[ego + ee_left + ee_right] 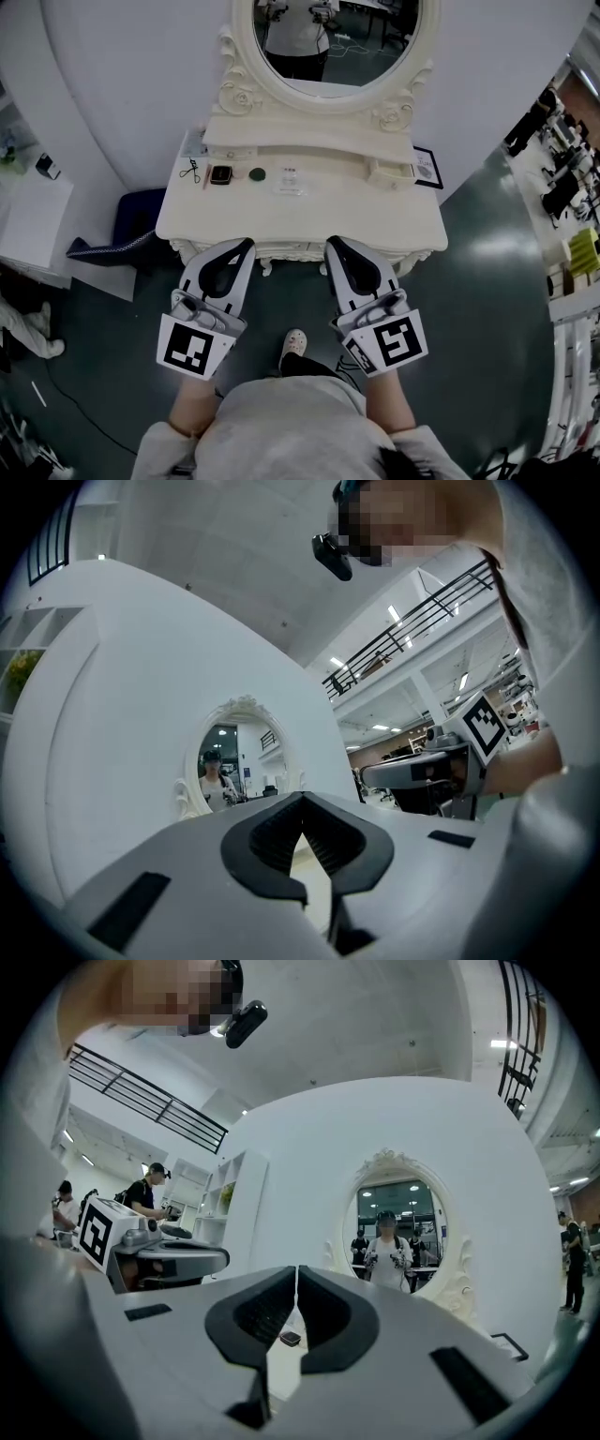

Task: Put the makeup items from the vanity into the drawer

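Observation:
On the cream vanity [375, 220] lie a small metal tool [191, 171], a dark square compact [220, 174], a round dark green item [257, 173] and a white packet [289, 179]. My left gripper [247, 243] and right gripper [331, 243] hover side by side at the vanity's front edge, both shut and empty, pointing at the table. The items sit well beyond the tips. In the left gripper view the left gripper [302, 801] faces the oval mirror [232, 761]. Between the jaws of the right gripper [296, 1271], the compact [291, 1339] shows in the right gripper view.
An oval mirror [375, 80] in a carved frame stands at the back over a low shelf [309, 141]. A cream box [392, 172] and a framed card [427, 167] sit at the right. A dark blue cloth [131, 230] lies on the floor at the left.

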{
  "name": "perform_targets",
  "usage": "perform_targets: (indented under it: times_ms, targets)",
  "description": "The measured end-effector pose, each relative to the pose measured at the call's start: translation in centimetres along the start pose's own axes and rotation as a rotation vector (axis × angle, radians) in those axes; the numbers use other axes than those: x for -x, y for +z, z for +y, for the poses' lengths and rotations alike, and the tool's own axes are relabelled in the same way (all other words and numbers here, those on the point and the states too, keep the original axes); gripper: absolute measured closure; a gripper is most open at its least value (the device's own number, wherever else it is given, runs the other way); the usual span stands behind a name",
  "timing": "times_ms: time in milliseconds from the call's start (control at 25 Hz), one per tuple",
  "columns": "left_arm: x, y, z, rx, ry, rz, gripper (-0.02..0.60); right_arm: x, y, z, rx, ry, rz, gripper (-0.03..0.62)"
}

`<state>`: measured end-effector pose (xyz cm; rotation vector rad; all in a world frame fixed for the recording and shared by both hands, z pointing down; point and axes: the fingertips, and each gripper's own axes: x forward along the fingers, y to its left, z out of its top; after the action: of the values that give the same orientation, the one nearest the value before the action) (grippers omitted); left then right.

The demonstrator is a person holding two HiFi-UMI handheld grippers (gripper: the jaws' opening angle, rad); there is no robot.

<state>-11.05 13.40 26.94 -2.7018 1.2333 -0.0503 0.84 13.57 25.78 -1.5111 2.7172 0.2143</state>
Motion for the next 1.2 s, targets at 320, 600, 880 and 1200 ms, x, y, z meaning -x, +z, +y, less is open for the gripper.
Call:
perform_targets:
  times_ms: [320, 600, 880, 1200]
  targets:
    - [-5.0, 0.2, 1.5, -0.014, 0.035, 0.004, 0.568, -3.0, -0.4, -4.4, -0.009, 0.036, -0.01, 0.57]
    - [-8.9, 0.6, 1.5, -0.045, 0.049, 0.007, 0.568, -4.5, -1.0, -7.7, -0.028, 0.064, -0.029, 0.569]
    - [-11.2, -0.1, 0.9, -0.057, 0.063, 0.018, 0.568, -5.1, -1.9, -10.1, -0.044, 0.085, -0.038, 0.571]
    - [-12.7, -0.8, 1.9, -0.058, 0.071, 0.045, 0.568, -6.9, -2.9, -11.3, -0.063, 0.102, -0.028, 0.57]
